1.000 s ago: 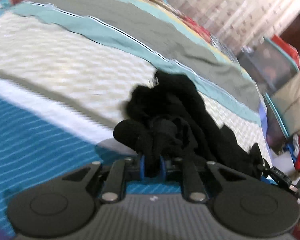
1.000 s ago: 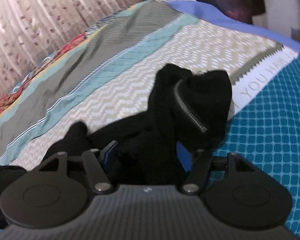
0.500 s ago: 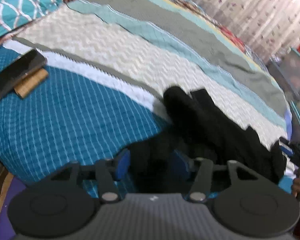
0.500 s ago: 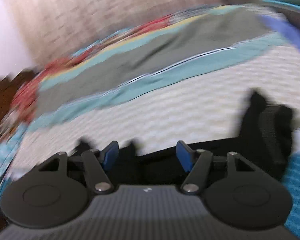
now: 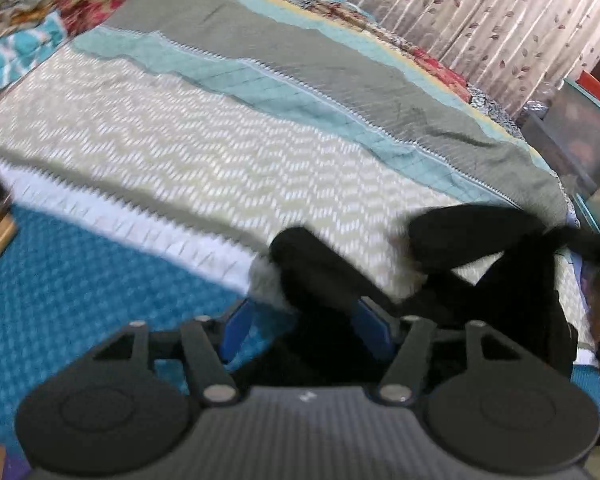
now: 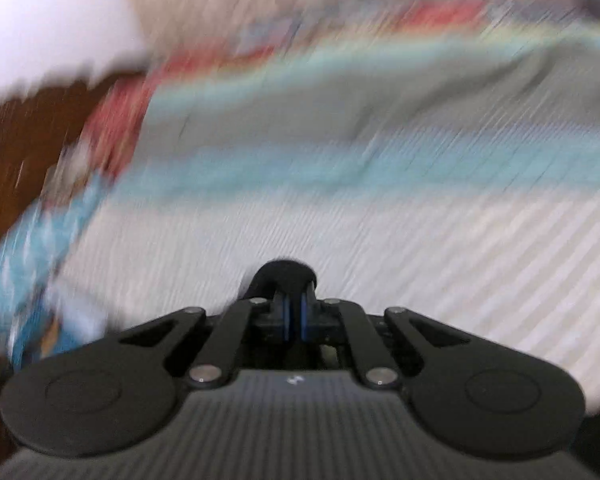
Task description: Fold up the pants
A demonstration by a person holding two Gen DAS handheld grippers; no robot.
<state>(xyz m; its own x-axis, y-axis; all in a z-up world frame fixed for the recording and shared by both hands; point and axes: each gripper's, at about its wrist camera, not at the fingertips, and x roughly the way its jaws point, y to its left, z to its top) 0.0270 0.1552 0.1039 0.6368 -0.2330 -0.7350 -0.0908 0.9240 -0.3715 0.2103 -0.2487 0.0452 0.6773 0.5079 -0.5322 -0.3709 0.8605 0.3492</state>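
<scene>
- Now, over on the left: the left claw (image 5: 300,326) hangs low over the near edge of the bed (image 5: 204,160), above the blue checked patch of the bedspread, and its jaws are opening, blue pads spread either side of a hump of black cloth.
- Between those pads lie the pants (image 5: 452,280), a crumpled black heap near the bed's near edge, running from the left claw off toward the right-hand edge; no pad looks to press on them, though blur makes that hard to swear to.
- One dark lobe of the fabric rears up at the right of the left wrist view, smeared by motion, so something is tugging that end.
- Across to the right claw (image 6: 294,318): jaws pressed together, with a small loop of black cloth pinched between them and bulging just past the tips.
- Everything beyond it in the right wrist view is streaked; only the pale zigzag band and the teal stripe of the bedspread read clearly.
- Step in hand, by my reading: spreading the garment out flat, the right end being drawn away while the left lets go.
- Next move calls for the left claw to find a fresh hold, likely a waistband or hem corner, so both ends can be pulled taut before any fold.
</scene>
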